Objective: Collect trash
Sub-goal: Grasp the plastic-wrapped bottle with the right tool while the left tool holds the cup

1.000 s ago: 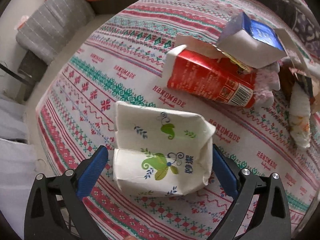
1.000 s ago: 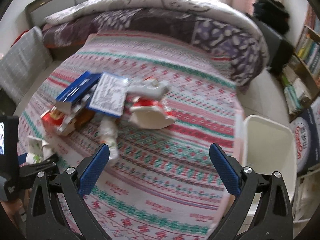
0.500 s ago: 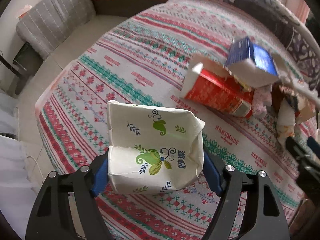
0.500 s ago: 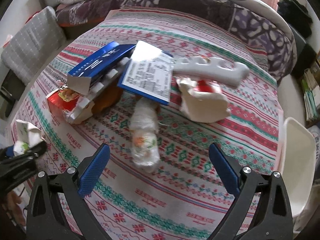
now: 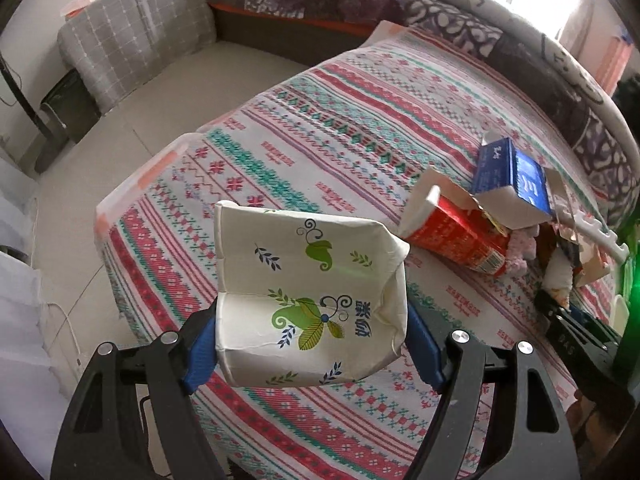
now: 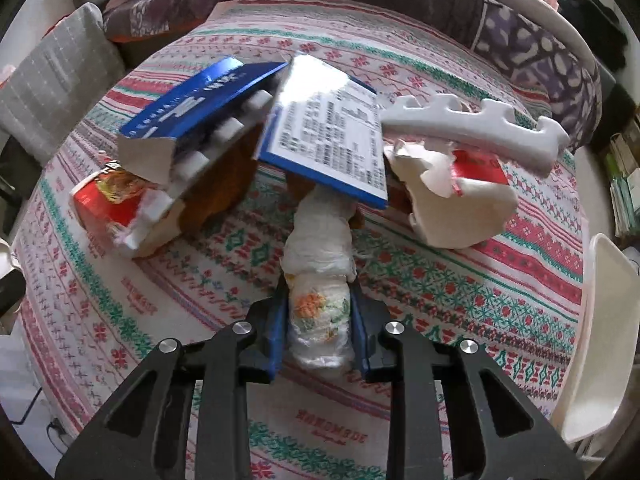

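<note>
My left gripper [image 5: 310,346] is shut on a white tissue pack with green leaf print [image 5: 308,296] and holds it above the patterned tablecloth [image 5: 320,136]. In the right wrist view my right gripper [image 6: 319,330] is closing its jaws on a crumpled white plastic wrapper with an orange-green print [image 6: 318,276], which lies on the cloth; the blue pads touch both its sides. Behind it lie a blue box [image 6: 200,96], a blue-edged printed card [image 6: 332,128], a red carton [image 6: 104,200], a torn white-red carton [image 6: 456,204] and a white foam strip [image 6: 472,128].
A white bin [image 6: 592,340] stands past the table's right edge. A grey checked cushion [image 5: 136,44] and dark sofa lie beyond the table. In the left wrist view the red carton [image 5: 452,236] and blue box [image 5: 512,180] sit at the right, with the other gripper [image 5: 568,328] below them.
The left gripper closed on the tissue pack and lifted it off the cloth. The right gripper came down over the crumpled wrapper and its jaws drew in around it.
</note>
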Motion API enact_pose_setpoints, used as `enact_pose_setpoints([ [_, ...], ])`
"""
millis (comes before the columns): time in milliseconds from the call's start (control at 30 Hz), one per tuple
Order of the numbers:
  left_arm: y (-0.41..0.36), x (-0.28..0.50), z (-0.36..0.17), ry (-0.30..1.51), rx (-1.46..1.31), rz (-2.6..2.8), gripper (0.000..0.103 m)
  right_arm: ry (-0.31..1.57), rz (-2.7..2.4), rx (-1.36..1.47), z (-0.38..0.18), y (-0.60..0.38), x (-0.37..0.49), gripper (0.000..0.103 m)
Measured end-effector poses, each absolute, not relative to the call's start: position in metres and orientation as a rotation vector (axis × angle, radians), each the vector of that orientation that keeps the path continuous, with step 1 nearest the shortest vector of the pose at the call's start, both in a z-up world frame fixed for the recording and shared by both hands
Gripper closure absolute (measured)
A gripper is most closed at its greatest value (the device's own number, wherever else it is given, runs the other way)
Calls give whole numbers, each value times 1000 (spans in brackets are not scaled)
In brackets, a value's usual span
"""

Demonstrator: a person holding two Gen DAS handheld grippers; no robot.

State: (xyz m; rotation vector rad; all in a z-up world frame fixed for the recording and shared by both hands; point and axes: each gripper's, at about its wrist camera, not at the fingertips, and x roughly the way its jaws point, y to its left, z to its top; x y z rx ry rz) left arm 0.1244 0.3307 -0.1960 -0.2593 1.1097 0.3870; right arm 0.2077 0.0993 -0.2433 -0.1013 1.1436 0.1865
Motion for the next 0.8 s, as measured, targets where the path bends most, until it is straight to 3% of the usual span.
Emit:
enact_pose_setpoints([
  [533,327,115,-156,922,-229,466,27,924,374,41,-167,102,179,77],
  [800,310,111,-130,788,-180,503,27,757,319,-20,-142,96,165,77],
])
